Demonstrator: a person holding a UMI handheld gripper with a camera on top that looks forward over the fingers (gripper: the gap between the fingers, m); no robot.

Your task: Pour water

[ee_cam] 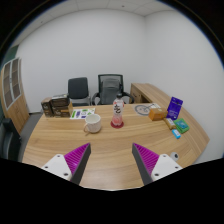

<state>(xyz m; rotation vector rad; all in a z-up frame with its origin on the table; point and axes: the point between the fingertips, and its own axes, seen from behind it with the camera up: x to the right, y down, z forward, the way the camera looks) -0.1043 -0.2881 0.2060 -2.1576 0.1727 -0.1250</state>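
I'm over a wood table in an office w/ white walls. 2 chairs at its far edge, 1 cabinet at the wall. Claw open, nothing between its fingers. 1 white mug and 1 bottle stand mid-table, beyond the fingers, well apart from them. Purple box nr the right edge.

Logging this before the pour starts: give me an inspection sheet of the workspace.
Surface: wooden table, bare just ahead of the fingers.
Job's things: white cup and bottle side by side, beyond the fingers.
Clutter: orange box, purple card, teal item, papers.
Grippers: gripper open, holding nothing.
Cables: nothing seen.
Surroundings: two office chairs, cabinet, white walls.
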